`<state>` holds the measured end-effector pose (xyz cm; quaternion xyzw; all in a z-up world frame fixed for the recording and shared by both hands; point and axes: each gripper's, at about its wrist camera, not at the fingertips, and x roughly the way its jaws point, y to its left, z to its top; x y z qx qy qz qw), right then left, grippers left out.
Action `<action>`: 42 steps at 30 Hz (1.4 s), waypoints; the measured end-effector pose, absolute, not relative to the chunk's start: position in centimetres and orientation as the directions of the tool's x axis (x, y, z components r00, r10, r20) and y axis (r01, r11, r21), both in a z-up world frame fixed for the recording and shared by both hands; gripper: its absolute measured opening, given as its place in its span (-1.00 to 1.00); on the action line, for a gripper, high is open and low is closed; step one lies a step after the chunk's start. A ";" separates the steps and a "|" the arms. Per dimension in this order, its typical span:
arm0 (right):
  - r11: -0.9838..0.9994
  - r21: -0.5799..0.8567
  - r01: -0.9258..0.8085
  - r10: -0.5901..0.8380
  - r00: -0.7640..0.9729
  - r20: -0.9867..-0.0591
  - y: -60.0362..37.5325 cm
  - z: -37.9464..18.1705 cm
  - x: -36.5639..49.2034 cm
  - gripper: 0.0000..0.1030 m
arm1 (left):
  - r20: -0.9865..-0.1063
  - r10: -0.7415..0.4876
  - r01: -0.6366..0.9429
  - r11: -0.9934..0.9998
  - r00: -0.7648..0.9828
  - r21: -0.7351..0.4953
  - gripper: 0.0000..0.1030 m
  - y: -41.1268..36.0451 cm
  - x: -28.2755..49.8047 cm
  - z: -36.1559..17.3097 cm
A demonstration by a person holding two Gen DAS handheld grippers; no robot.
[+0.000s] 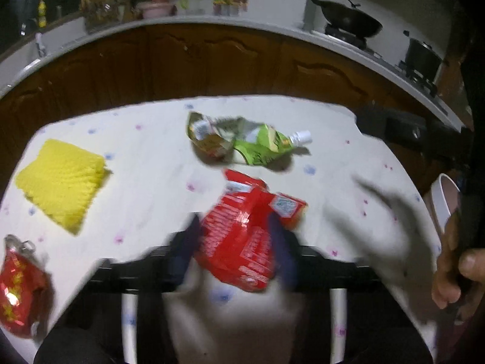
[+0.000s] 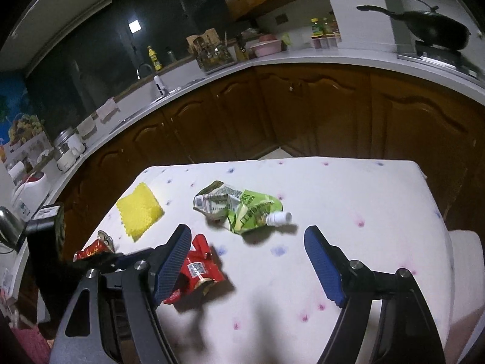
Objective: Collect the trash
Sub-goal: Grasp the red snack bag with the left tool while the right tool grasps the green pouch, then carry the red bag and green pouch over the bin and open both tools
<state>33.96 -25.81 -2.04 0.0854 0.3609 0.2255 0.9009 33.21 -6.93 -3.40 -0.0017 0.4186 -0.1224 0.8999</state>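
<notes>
Red wrapper (image 1: 242,236) sits pinched between the blue pads of the left claw (image 1: 235,242), low over the flower-print desk (image 1: 151,157). Right claw (image 2: 251,264) hangs spread and empty, near the green spouted pouch (image 2: 242,209), which lies mid-desk. A firm pinch on the crinkly foil should stop it slipping; lift it straight up, clear of the yellow cloth (image 1: 60,185) and the second red packet (image 1: 21,291).

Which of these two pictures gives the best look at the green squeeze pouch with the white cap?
The right wrist view: the green pouch lies sharp and unobstructed on the table, its print and white cap clear. The left wrist view shows it too, whole but blurred by motion, so details smear.
</notes>
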 end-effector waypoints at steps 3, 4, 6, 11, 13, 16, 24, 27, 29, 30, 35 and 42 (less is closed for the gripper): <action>0.880 0.309 -0.360 0.474 0.628 -0.618 -25.2 -2.4 34.8 0.52 | -0.735 -0.218 0.243 0.967 0.642 -0.075 -0.68 -7.2 32.8 -3.4; 0.880 0.303 -0.366 0.473 0.623 -0.622 -24.9 -2.6 35.1 0.52 | -0.732 -0.216 0.250 0.966 0.646 -0.065 -0.71 -7.3 32.6 -3.3; 0.876 0.292 -0.384 0.478 0.610 -0.632 -24.1 -2.9 35.9 0.50 | -0.726 -0.222 0.255 0.965 0.651 -0.067 -0.78 -7.0 32.1 -2.9; 0.867 0.201 -0.455 0.462 0.587 -0.665 -21.3 -3.3 37.5 0.30 | -0.709 -0.245 0.212 0.968 0.661 -0.137 -0.81 -3.7 30.7 -1.6; 0.856 0.134 -0.499 0.448 0.586 -0.675 -19.7 -3.3 38.0 0.23 | -0.707 -0.258 0.190 0.966 0.659 -0.175 -0.81 -2.3 30.2 -1.3; 0.827 0.086 -0.556 0.453 0.566 -0.689 -17.6 -3.5 39.2 0.15 | -0.695 -0.260 0.157 0.965 0.670 -0.210 -0.81 -0.6 29.4 -0.7; 0.827 -0.036 -0.561 0.321 0.523 -0.789 -14.9 -7.1 42.6 -0.54 | -0.681 -0.249 0.096 0.962 0.689 -0.255 -0.81 2.3 27.6 0.4; 0.842 0.001 -0.540 0.331 0.514 -0.791 -15.6 -7.0 42.4 -0.80 | -0.676 -0.256 0.093 0.959 0.691 -0.268 -0.81 2.5 27.3 0.7; 0.849 0.005 -0.528 0.328 0.520 -0.788 -15.9 -6.8 41.5 -0.82 | -0.674 -0.262 0.094 0.957 0.691 -0.275 -0.81 2.4 27.1 0.7; 0.852 0.017 -0.524 0.333 0.516 -0.789 -16.2 -6.6 40.9 -0.82 | -0.673 -0.266 0.097 0.955 0.691 -0.279 -0.81 2.5 27.2 0.6; 0.887 0.137 -0.442 0.378 0.521 -0.765 -19.3 -5.0 36.4 -0.82 | -0.651 -0.288 0.119 0.949 0.702 -0.292 -0.81 1.5 25.9 1.2; 0.920 0.300 -0.254 0.393 0.592 -0.703 -26.1 -3.3 28.1 -0.82 | -0.625 -0.325 0.164 0.939 0.710 -0.301 -0.81 -1.2 23.3 2.2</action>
